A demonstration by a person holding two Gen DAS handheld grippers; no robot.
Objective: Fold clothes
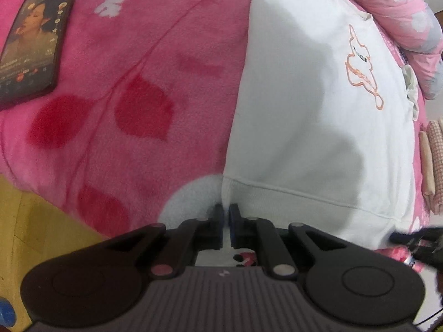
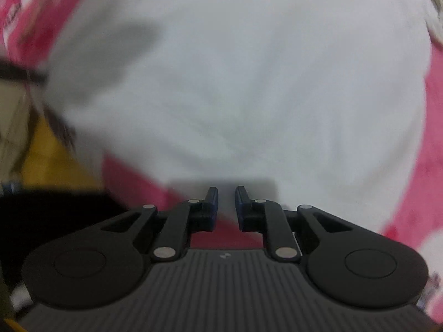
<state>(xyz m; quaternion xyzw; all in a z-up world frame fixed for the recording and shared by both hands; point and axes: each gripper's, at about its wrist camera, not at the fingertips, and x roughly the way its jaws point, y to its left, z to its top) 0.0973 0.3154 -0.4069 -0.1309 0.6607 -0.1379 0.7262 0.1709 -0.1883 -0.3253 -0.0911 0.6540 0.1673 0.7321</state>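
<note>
a white sweatshirt [image 1: 313,116] lies spread flat on a pink blanket [image 1: 155,63] with red leaf shapes and pale patches. its ribbed hem runs along the near edge, and an orange outline print [image 1: 362,69] sits on the far right part of the cloth. in the right wrist view the same sweatshirt [image 2: 238,83] fills most of the picture, blurred, with the orange print just visible at the far edge.

left gripper [image 1: 226,212]: jaws drawn almost together, a thin slit between the blue pads. the tips sit at the near left corner of the hem; whether cloth is pinched between them cannot be told, since the corner meets the tips right at their ends.

right gripper [image 2: 226,196]: jaws slightly parted with a clear gap between the pads, tips at the near edge of the sweatshirt. pink blanket shows through the gap nearer the body of the tool; nothing is seen held. the same gripper appears as a dark shape at the right edge of the left wrist view, near the right end of the hem.

other items: a phone [image 1: 33,38] with its screen lit lies on the blanket far left, well apart from the sweatshirt. a pink quilt [image 1: 401,16] is bunched along the far right. folded beige and checked cloth [image 1: 432,166] lies at the right edge. yellow floor [image 1: 36,221] shows beyond the blanket's near left edge.
</note>
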